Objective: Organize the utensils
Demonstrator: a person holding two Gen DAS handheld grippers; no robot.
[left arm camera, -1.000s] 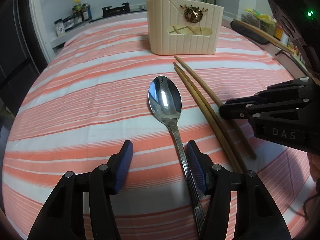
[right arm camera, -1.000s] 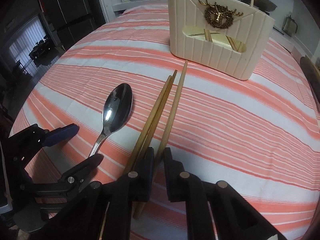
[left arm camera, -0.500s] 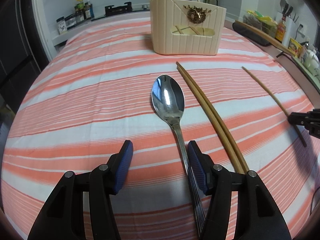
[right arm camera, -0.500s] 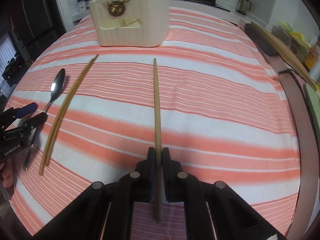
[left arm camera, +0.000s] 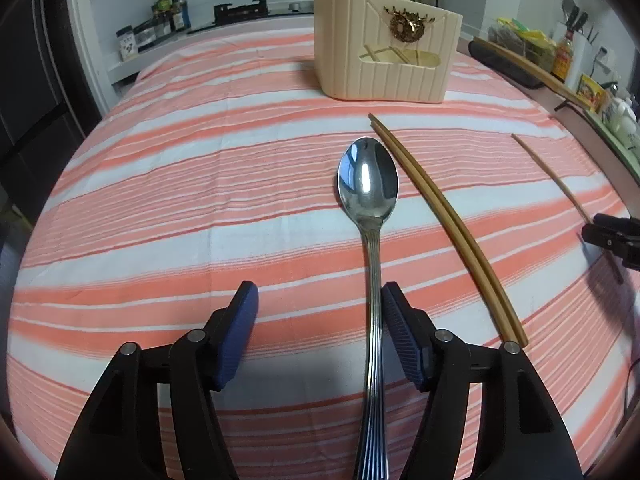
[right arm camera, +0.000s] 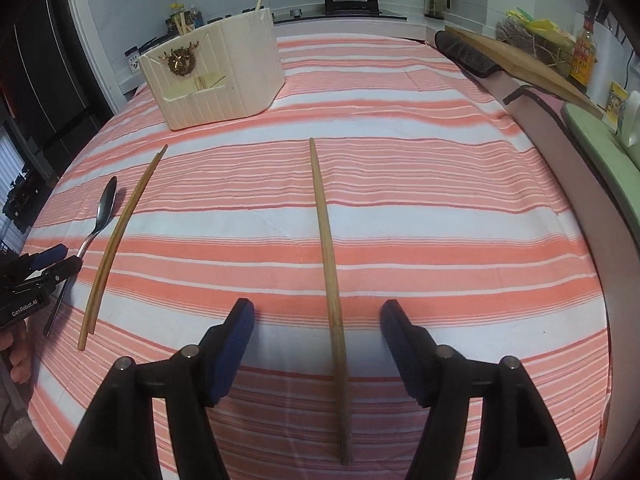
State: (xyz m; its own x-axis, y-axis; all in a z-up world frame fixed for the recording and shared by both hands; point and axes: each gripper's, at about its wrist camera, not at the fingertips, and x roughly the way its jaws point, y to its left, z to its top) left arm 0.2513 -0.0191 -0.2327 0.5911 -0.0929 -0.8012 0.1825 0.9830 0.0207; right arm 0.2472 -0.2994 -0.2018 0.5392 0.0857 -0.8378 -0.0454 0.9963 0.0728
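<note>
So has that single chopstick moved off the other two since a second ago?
Yes. The single chopstick now lies alone to the right, well apart from the chopstick pair by the spoon; the right gripper has opened around it.

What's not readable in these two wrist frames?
- Spoon handle end: left wrist view, cut off by the bottom edge.
- Utensil holder contents: both views, walls hide all but chopstick tips and the window.
- Right gripper: left wrist view, cut off by the right edge.
- Bottle labels: too small.
</note>
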